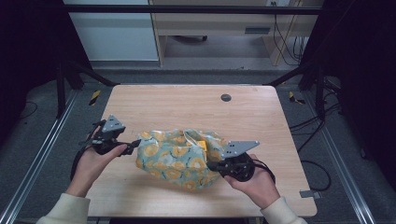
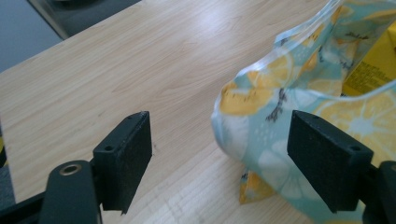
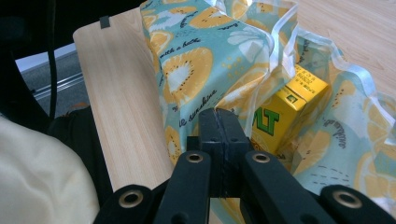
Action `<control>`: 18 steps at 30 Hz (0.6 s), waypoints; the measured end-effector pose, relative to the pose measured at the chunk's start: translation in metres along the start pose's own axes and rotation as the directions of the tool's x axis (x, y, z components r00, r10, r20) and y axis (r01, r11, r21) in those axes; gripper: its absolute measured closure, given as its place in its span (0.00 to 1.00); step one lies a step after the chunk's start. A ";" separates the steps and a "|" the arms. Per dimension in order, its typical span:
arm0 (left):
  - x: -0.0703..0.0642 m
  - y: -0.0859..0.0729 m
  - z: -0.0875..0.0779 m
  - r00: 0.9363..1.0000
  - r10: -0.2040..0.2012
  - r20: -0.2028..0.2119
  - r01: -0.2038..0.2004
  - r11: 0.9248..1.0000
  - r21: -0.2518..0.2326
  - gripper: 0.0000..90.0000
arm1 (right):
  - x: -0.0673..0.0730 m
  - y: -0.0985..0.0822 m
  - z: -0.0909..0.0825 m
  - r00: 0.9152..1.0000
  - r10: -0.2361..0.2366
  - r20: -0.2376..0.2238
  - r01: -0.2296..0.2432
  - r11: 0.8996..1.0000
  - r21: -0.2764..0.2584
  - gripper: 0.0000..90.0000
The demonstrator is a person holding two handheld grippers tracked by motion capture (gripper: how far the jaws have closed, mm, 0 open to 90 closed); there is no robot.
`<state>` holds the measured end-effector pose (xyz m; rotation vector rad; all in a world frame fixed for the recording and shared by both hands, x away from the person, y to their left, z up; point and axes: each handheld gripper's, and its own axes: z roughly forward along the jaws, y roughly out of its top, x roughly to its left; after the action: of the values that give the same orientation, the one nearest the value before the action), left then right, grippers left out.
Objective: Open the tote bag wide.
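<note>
The wooden table (image 1: 187, 105) carried a single item, a lemon-patterned bag (image 1: 177, 158), which lay toward the person's side of the table, roughly midway across its width, with its open mouth turned upward. Inside the bag, at the mouth, sat a yellow carton (image 3: 285, 109), partly covered by the fabric. At the bag's right end the right gripper (image 3: 219, 128) had its jaws pressed together on a fold of the bag's fabric, the carton lying just beside that pinch. At the bag's left end the left gripper (image 2: 219, 154) stood with its jaws spread wide, holding nothing; one jaw was over bare table, the other close against the bag's rounded corner, and contact there could not be confirmed. In my judgement the main risk was a one-sided hold: any lift or pull by the right gripper alone would likely tilt the mouth and let the carton slide out. The pinch also looked shallow, so thin fabric could slip free. If the left gripper closed where it stood, it might catch only the corner's edge.
</note>
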<state>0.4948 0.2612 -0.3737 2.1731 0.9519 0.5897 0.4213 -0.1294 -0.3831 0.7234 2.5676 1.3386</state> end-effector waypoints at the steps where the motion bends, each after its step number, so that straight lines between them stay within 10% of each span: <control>1: 0.000 0.006 0.003 1.000 0.003 0.013 -0.003 1.000 0.007 0.24 | 0.000 -0.001 0.001 1.000 0.000 0.000 0.000 1.000 0.004 1.00; 18: 0.003 0.045 0.058 0.995 0.049 0.085 -0.062 0.986 0.158 0.28 | 0.000 -0.009 0.004 1.000 0.005 -0.004 -0.005 1.000 0.002 1.00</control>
<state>0.5536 0.2176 -0.3787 2.3542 0.9262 0.4612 0.4198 -0.1311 -0.3922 0.7293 2.5727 1.3406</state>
